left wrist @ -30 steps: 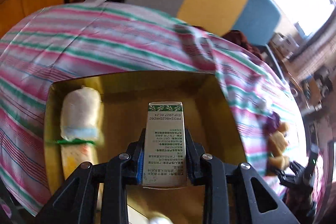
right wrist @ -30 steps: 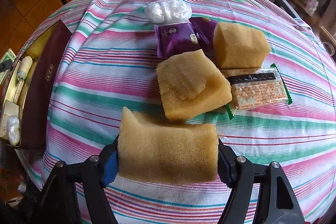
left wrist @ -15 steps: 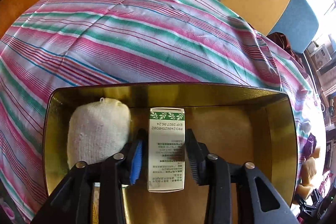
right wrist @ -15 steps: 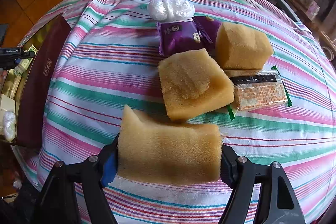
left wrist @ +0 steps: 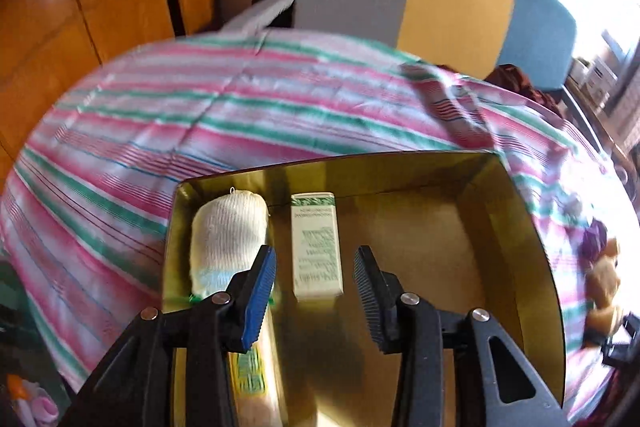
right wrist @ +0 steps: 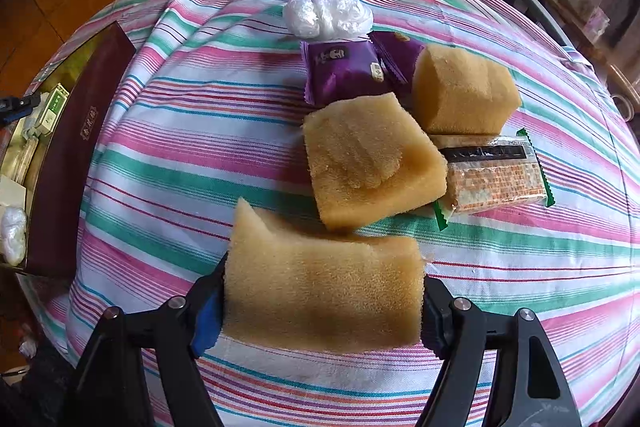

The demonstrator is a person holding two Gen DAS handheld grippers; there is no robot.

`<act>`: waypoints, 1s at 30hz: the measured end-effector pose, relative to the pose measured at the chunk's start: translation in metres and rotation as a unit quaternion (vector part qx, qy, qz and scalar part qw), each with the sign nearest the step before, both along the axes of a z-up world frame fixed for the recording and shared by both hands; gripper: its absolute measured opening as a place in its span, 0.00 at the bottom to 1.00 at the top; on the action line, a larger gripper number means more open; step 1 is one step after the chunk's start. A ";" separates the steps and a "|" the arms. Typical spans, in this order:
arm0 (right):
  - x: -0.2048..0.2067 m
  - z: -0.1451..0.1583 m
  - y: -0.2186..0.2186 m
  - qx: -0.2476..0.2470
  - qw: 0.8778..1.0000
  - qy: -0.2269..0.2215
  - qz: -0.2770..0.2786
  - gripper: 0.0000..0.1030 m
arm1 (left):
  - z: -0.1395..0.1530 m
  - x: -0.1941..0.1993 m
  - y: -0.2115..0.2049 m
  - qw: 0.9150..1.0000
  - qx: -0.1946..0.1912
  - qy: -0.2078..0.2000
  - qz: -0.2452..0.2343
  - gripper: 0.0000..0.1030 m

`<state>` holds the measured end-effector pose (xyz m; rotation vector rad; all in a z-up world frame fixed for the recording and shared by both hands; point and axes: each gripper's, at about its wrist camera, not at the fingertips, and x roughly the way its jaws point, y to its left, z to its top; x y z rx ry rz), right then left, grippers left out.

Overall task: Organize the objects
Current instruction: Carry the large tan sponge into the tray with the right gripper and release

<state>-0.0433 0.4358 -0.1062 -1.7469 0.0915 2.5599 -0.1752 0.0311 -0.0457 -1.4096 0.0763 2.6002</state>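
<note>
Small carton point(left wrist: 316, 247) lying in gold box point(left wrist: 520, 227) beside white roll point(left wrist: 228, 231), released; left tool point(left wrist: 314, 291) opening, pads clear of it. Right tool point(right wrist: 320, 303) pinching sponge point(right wrist: 320, 291) over worktop point(right wrist: 200, 147). Still loose: two sponges, snack packs, plastic wad.

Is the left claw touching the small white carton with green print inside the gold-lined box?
Apart. The left wrist view shows the left claw opening, with gold floor visible between each pad and the small white carton.
</note>
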 end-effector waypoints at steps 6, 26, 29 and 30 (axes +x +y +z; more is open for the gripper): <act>-0.001 -0.002 -0.001 0.007 1.000 -0.003 0.003 0.75 | 0.026 0.063 0.003 0.998 0.003 0.057 -0.020 0.40; -0.004 -0.007 -0.002 0.010 1.000 0.000 -0.010 0.76 | 0.024 0.138 -0.010 0.996 0.004 0.077 -0.033 0.40; -0.001 -0.006 -0.002 0.006 1.000 -0.001 -0.024 0.75 | 0.019 0.140 -0.015 0.997 0.006 0.072 -0.032 0.40; 0.000 -0.006 -0.003 0.004 1.000 -0.001 -0.028 0.75 | 0.018 0.140 -0.016 0.997 0.005 0.071 -0.032 0.40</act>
